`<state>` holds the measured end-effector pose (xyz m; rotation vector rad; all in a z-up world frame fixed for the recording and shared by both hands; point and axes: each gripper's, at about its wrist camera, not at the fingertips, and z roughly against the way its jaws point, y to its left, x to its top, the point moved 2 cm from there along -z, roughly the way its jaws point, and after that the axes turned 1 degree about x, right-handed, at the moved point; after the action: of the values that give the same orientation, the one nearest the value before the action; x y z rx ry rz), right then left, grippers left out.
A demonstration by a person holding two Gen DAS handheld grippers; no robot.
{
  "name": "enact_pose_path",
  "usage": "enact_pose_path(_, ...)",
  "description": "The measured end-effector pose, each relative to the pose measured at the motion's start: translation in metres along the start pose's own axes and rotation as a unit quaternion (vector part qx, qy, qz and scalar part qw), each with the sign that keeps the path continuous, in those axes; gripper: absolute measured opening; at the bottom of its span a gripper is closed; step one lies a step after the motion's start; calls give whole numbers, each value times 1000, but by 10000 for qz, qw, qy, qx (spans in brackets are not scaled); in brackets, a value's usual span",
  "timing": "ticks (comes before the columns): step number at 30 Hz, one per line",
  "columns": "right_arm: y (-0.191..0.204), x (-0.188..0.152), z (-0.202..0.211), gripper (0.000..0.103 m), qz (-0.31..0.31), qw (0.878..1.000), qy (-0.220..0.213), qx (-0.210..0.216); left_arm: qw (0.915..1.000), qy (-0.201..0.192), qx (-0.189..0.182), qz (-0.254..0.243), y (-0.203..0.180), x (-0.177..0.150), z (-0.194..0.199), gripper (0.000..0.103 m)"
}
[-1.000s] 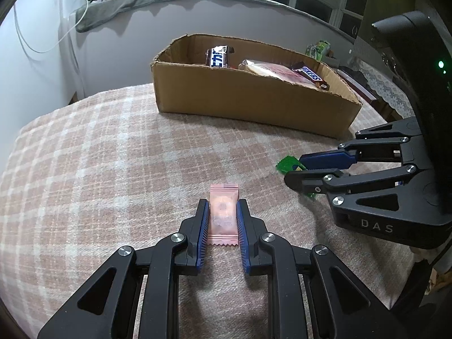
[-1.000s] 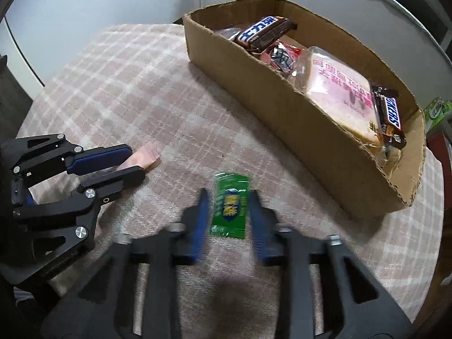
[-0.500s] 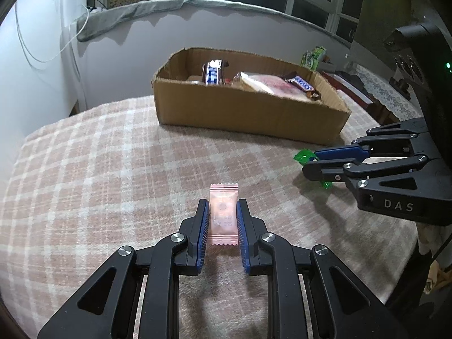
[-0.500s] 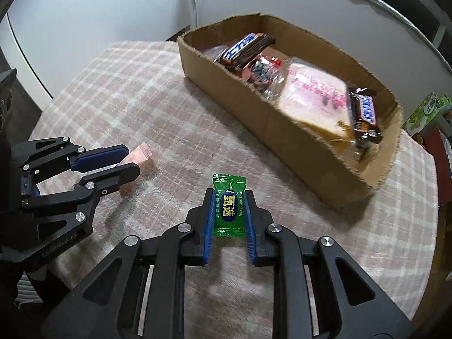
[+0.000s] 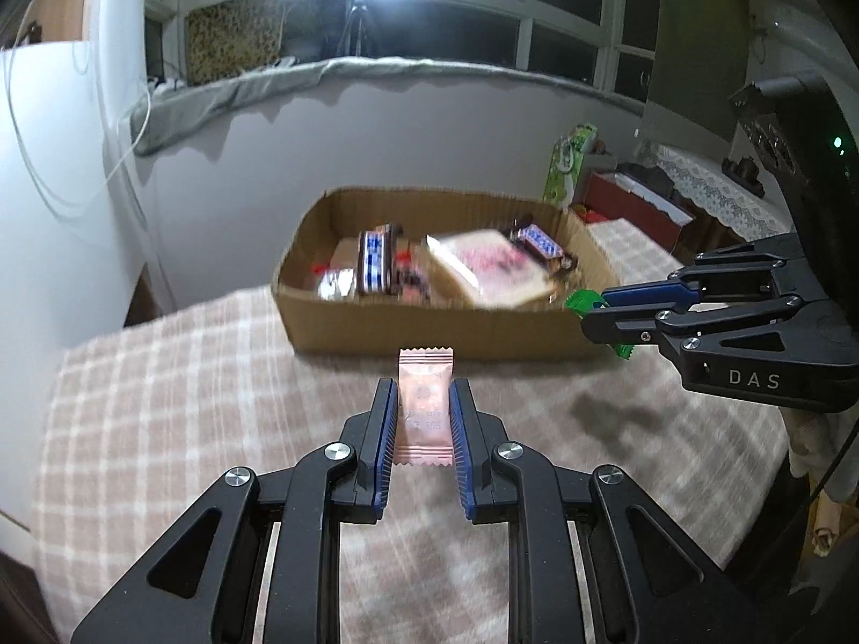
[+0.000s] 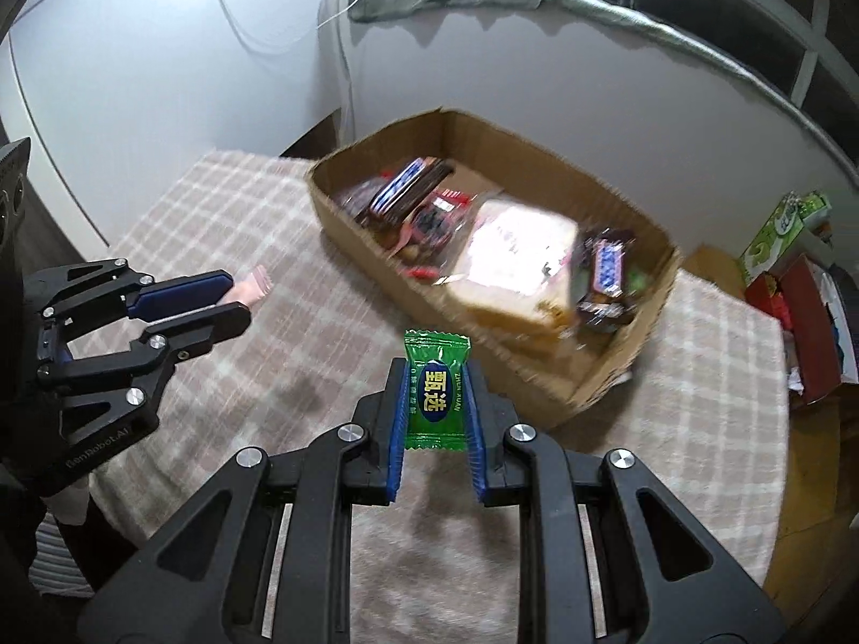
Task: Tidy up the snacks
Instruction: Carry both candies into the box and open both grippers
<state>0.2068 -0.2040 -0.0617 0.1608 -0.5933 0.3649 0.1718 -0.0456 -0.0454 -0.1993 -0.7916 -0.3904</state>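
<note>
On the table [image 5: 161, 402], spread with a checked pink-and-cream cloth and largely bare on the near side, presumably because loose snacks are being gathered off it. Toward the far edge, a long open cardboard box [image 5: 429, 322], low-walled and topless, so things can be dropped in from above; serves, by the look of it, as the collecting place for the snacks. Inside the box, a large pale wrapped slab [image 6: 515, 268] lying flat across the middle, taking most of the floor; beside and around it, dark chocolate bars [image 6: 604, 273] and smaller red-printed packets, blurred, piled loosely rather than lined up. Off to the right beyond the table, a green carton [image 6: 778, 231] and a red box, not part of the job as far as can be judged.

Nearer, the left hand-held gripper [image 5: 424, 418], closed down narrow on a pink sweet [image 5: 425, 413], blue pads pressing both long edges, wrapper upright with its crimped end poking forward past the tips; lifted clear of the cloth and aimed at the box's near wall. Alongside, the right hand-held gripper [image 6: 435, 402], likewise clamped tight on a green sweet [image 6: 436, 392], held by its sides so the label faces up. Both sweets gripped mid-body, likely to stop them twisting in transit. Neither yet over the box opening; release not yet due.
</note>
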Motion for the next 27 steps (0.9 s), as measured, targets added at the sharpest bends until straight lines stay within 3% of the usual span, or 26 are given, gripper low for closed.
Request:
enact_pose_path(9,-34,30,-9,20,-235,9995,-154,-169,9998,-211,34,-24,5,40,-12,18)
enact_pose_path(15,-53,45,-24,20,-335,9990,-150,-255,9998,-155,-81,114,6,64,-39,18)
enact_pose_path(27,-74,54,-47,20,-494,9983,-128,-297,9991,-2,-212,371,3,77,-76,18)
